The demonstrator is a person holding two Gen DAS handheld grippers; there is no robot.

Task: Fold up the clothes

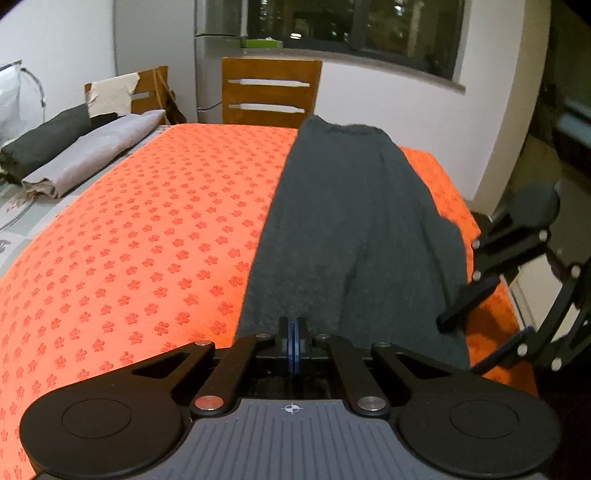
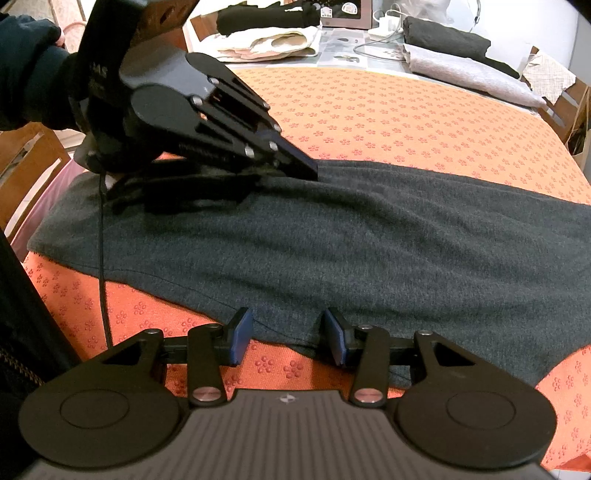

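A dark grey garment (image 1: 351,229) lies stretched out flat on the orange flowered tablecloth (image 1: 129,240). My left gripper (image 1: 294,338) has its blue pads pressed together on the garment's edge. In the right wrist view the left gripper (image 2: 313,169) pinches the far edge of the garment (image 2: 369,236), and creases spread from its tip. My right gripper (image 2: 289,340) is open at the near edge, with the hem lying between its blue pads (image 2: 240,338) but not pressed. In the left wrist view the right gripper (image 1: 461,343) shows at the garment's right side.
Folded dark and light grey clothes (image 1: 74,155) sit at the table's far left, with wooden chairs (image 1: 269,92) behind. In the right wrist view, folded piles (image 2: 461,62), cream cloth (image 2: 269,44) and chargers (image 2: 382,24) line the far edge. A sleeve (image 2: 29,74) holds the left gripper; a black cable (image 2: 101,258) hangs.
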